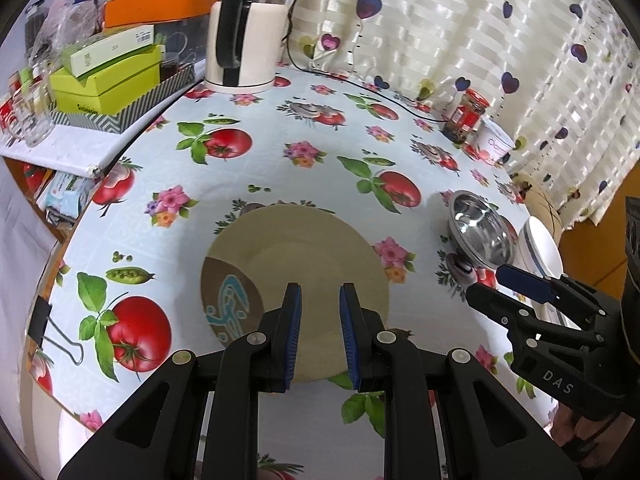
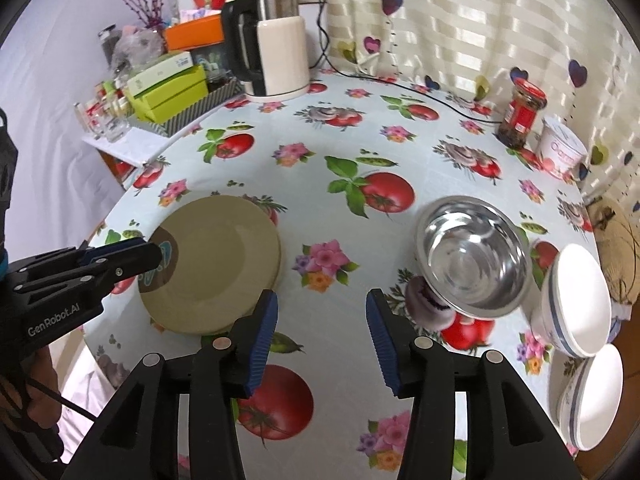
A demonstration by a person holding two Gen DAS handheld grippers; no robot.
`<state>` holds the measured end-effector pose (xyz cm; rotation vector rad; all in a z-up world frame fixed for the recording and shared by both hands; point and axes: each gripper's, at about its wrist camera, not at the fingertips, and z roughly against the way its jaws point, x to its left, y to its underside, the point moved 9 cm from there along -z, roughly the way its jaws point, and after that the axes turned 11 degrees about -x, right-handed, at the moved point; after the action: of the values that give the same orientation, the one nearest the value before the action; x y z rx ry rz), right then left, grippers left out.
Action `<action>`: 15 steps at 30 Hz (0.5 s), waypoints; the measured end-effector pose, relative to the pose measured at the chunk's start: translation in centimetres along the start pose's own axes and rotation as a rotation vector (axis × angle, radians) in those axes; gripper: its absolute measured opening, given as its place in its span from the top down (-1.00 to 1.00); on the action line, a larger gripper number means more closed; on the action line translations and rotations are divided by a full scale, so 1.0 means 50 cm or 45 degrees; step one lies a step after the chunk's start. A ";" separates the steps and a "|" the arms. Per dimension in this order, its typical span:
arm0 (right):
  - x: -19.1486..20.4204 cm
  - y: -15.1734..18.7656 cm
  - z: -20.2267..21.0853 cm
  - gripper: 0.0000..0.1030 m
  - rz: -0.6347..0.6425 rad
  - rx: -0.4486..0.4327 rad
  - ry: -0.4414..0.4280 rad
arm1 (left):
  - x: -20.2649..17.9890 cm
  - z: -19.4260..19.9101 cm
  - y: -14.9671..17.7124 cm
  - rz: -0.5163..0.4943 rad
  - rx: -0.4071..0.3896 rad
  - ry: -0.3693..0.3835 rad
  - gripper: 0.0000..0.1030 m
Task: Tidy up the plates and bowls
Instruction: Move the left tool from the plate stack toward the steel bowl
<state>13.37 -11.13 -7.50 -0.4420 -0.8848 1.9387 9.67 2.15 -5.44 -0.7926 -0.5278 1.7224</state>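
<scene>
Beige plate [image 1: 304,264] flat (steel bowl [image 2: 476,256] apart).

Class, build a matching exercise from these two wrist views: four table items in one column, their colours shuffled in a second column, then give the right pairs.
Items:
1. plate
2. metal bowl
3. kettle
4. jar lid

Colours:
A. red
B. shiny silver
C. beige with a brown patch
D. cream body, black handle

Pairs: 1-C, 2-B, 3-D, 4-A
</scene>
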 end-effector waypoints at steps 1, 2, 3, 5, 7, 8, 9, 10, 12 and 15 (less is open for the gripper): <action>-0.004 0.002 0.002 0.11 -0.004 0.001 0.009 | -0.006 0.002 0.000 -0.007 -0.001 0.005 0.61; -0.009 0.003 0.005 0.11 -0.009 0.002 0.015 | -0.010 0.003 0.000 -0.011 -0.001 0.008 0.61; -0.013 0.004 0.008 0.10 -0.014 0.002 0.019 | -0.016 0.004 -0.001 -0.017 -0.002 0.014 0.61; -0.020 0.007 0.015 0.10 -0.021 0.001 0.030 | -0.027 0.006 0.000 -0.027 -0.001 0.026 0.61; -0.027 0.010 0.022 0.10 -0.027 -0.001 0.042 | -0.036 0.007 0.002 -0.034 0.001 0.036 0.61; -0.030 0.011 0.025 0.10 -0.030 -0.002 0.045 | -0.043 0.008 0.003 -0.038 0.003 0.045 0.61; -0.032 0.013 0.028 0.10 -0.032 -0.004 0.049 | -0.048 0.009 0.004 -0.042 0.005 0.051 0.61; -0.036 0.015 0.033 0.10 -0.036 -0.006 0.054 | -0.052 0.009 0.005 -0.045 0.006 0.055 0.61; -0.043 0.018 0.038 0.11 -0.042 -0.007 0.062 | -0.063 0.011 0.008 -0.055 0.009 0.065 0.61; -0.053 0.024 0.047 0.10 -0.054 -0.009 0.075 | -0.079 0.014 0.012 -0.070 0.012 0.080 0.61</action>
<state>12.55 -14.72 -6.93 -0.4786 -0.8571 1.8751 9.40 -1.77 -4.41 -0.8155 -0.4944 1.6431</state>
